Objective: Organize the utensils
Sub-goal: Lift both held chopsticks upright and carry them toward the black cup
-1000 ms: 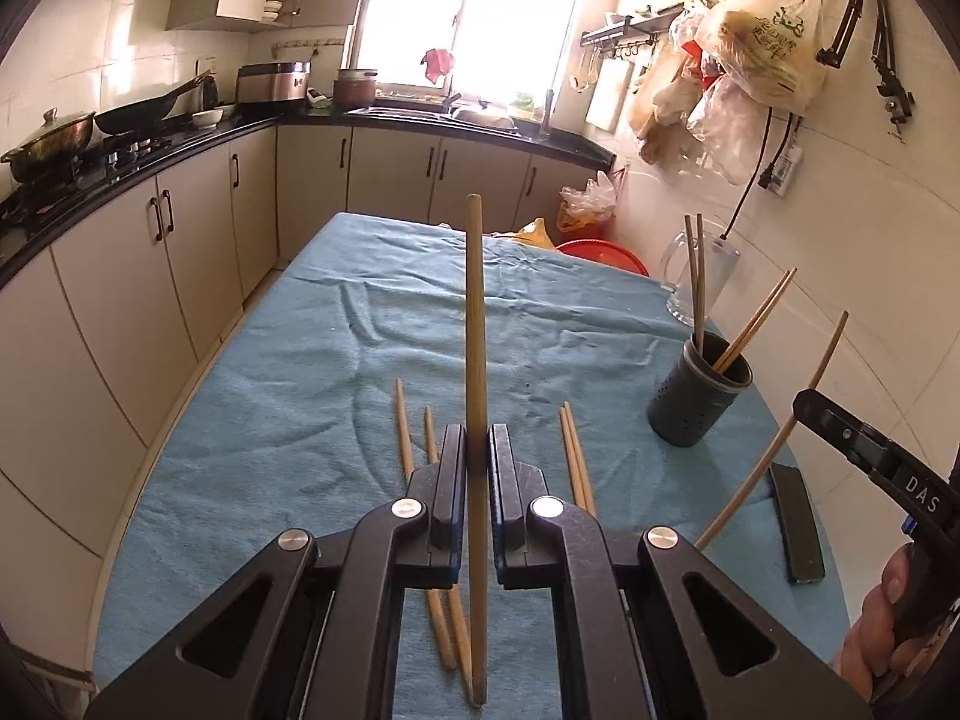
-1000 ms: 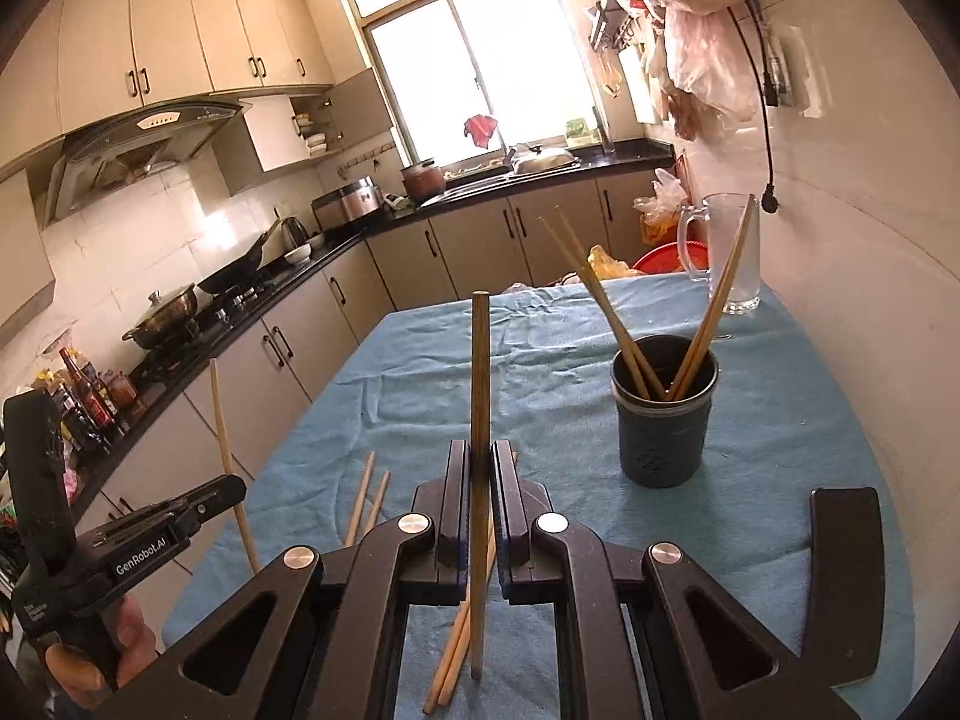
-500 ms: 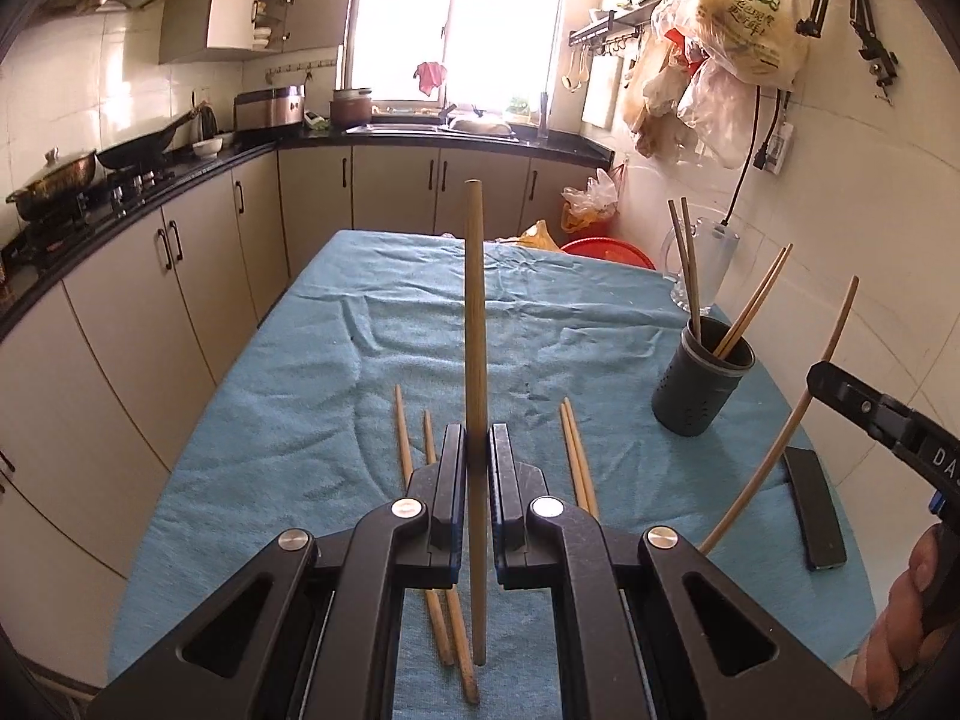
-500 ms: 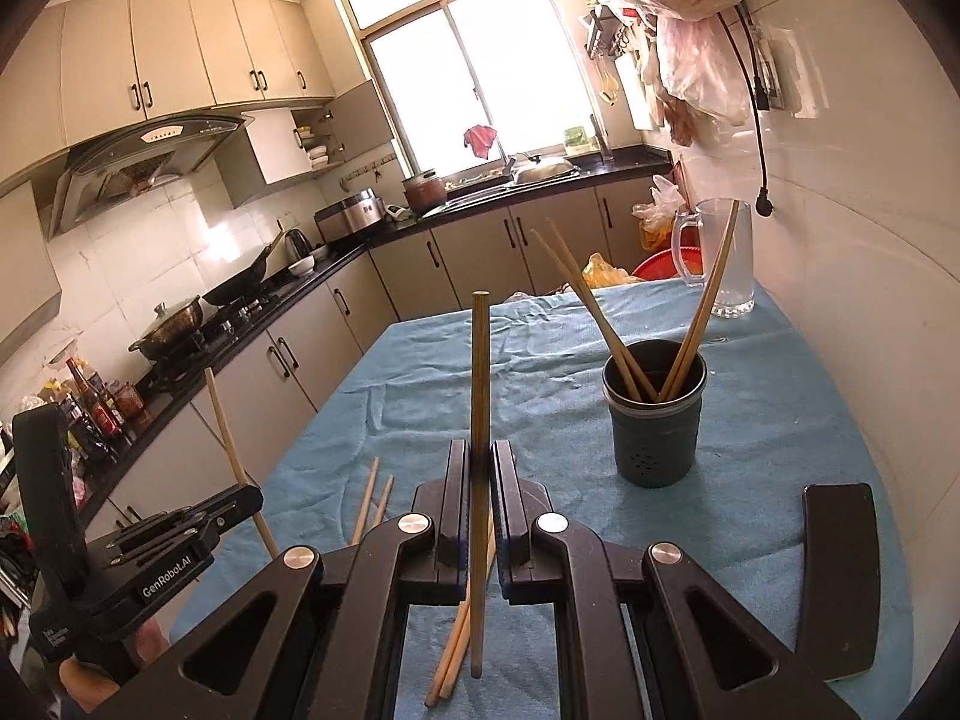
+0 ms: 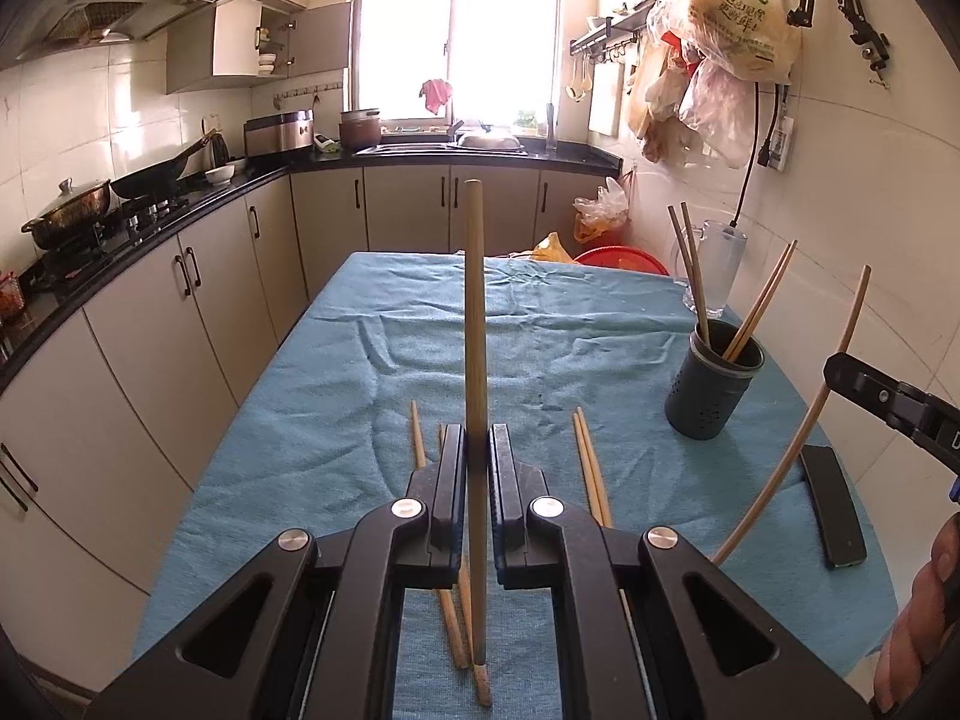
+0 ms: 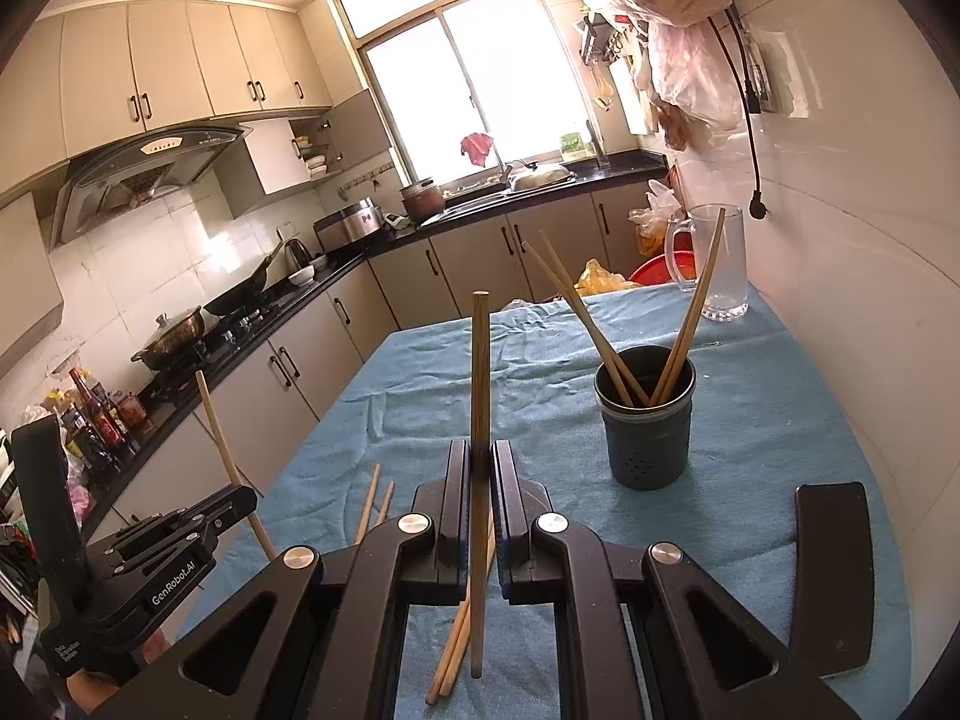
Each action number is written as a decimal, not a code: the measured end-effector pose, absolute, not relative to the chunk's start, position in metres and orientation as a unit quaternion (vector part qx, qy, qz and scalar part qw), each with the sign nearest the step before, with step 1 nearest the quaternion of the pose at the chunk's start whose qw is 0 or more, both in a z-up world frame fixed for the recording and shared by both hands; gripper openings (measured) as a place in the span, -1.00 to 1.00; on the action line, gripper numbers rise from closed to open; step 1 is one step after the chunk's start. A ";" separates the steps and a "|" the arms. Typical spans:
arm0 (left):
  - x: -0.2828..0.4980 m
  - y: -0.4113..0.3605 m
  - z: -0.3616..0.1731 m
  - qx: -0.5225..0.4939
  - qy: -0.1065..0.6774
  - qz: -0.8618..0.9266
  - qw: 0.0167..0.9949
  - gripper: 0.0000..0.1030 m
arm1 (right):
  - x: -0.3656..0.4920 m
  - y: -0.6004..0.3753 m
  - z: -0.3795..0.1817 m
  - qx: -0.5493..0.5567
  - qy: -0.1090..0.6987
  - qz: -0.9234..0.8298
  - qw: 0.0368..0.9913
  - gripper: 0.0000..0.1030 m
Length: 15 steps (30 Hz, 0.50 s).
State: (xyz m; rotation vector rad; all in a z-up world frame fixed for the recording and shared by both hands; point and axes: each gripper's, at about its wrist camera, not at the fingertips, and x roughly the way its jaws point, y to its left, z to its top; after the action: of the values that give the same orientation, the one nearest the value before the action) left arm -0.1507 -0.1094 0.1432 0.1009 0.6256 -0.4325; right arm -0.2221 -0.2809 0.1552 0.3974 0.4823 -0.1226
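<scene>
A: The left gripper [image 5: 478,456] is clamped on one chopstick [image 5: 474,324], which stands upright in the middle of the left wrist view. The right gripper [image 6: 478,474] grips a second chopstick [image 6: 480,396] in the same manner, in the middle of its own view.

B: Where does each one hold the stick?

A: Somewhat below the middle, so a long part rises above the jaws and a shorter part hangs under them. The sticks look like pale bamboo or wood, thin, straight and plain.

B: How would such a stick handle?

A: Probably very light and stiff, and rather smooth, so it could turn or slide between the pads. A hold near the middle seems best for keeping it steady.

B: And the other things?

A: More chopsticks [image 5: 591,468] lie loose on the blue cloth [image 5: 336,420], in the lower centre of the left view. The dark cup [image 6: 648,420], at the right of the right wrist view, already contains several chopsticks leaning on its rim. A black flat object [image 6: 834,570] lies at the lower right, near the cup; what it is cannot be told.
</scene>
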 end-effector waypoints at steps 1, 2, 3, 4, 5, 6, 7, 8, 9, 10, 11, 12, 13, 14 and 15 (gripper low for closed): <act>-0.151 -0.110 0.143 0.050 0.305 -0.211 0.927 -0.87 | -0.222 -0.281 0.155 0.196 0.237 -0.060 0.950 -0.86; -0.151 -0.110 0.143 0.050 0.305 -0.211 0.927 -0.87 | -0.222 -0.282 0.155 0.196 0.237 -0.060 0.950 -0.86; -0.151 -0.110 0.143 0.050 0.305 -0.211 0.927 -0.87 | -0.223 -0.282 0.155 0.197 0.237 -0.060 0.949 -0.86; -0.151 -0.110 0.143 0.050 0.305 -0.211 0.927 -0.87 | -0.222 -0.282 0.155 0.197 0.237 -0.060 0.949 -0.86; -0.151 -0.110 0.143 0.050 0.306 -0.211 0.927 -0.87 | -0.223 -0.283 0.155 0.198 0.237 -0.061 0.949 -0.86; -0.151 -0.110 0.143 0.050 0.305 -0.210 0.927 -0.87 | -0.223 -0.284 0.155 0.199 0.237 -0.061 0.949 -0.86; -0.151 -0.110 0.143 0.050 0.305 -0.210 0.928 -0.87 | -0.224 -0.285 0.155 0.200 0.236 -0.061 0.949 -0.86; -0.152 -0.110 0.144 0.051 0.305 -0.210 0.928 -0.87 | -0.224 -0.285 0.155 0.200 0.236 -0.061 0.949 -0.86; -0.151 -0.110 0.143 0.050 0.305 -0.211 0.927 -0.87 | -0.225 -0.285 0.155 0.201 0.236 -0.062 0.949 -0.86; -0.151 -0.110 0.143 0.050 0.305 -0.210 0.927 -0.87 | -0.225 -0.286 0.155 0.203 0.235 -0.062 0.949 -0.86; -0.151 -0.111 0.143 0.050 0.305 -0.210 0.927 -0.87 | -0.226 -0.287 0.155 0.204 0.235 -0.062 0.948 -0.86; -0.151 -0.111 0.143 0.050 0.305 -0.210 0.927 -0.87 | -0.226 -0.288 0.156 0.205 0.234 -0.062 0.948 -0.86; -0.151 -0.111 0.143 0.050 0.305 -0.210 0.928 -0.87 | -0.227 -0.288 0.156 0.205 0.234 -0.062 0.948 -0.86; -0.151 -0.111 0.143 0.050 0.305 -0.210 0.928 -0.87 | -0.228 -0.288 0.156 0.205 0.233 -0.063 0.949 -0.86; -0.152 -0.111 0.143 0.051 0.305 -0.210 0.927 -0.87 | -0.229 -0.289 0.156 0.206 0.232 -0.063 0.949 -0.86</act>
State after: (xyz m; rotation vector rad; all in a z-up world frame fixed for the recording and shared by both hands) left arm -0.1515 -0.1112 0.1432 0.1042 0.6262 -0.4307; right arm -0.2286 -0.2891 0.1561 0.4193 0.4712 -0.1279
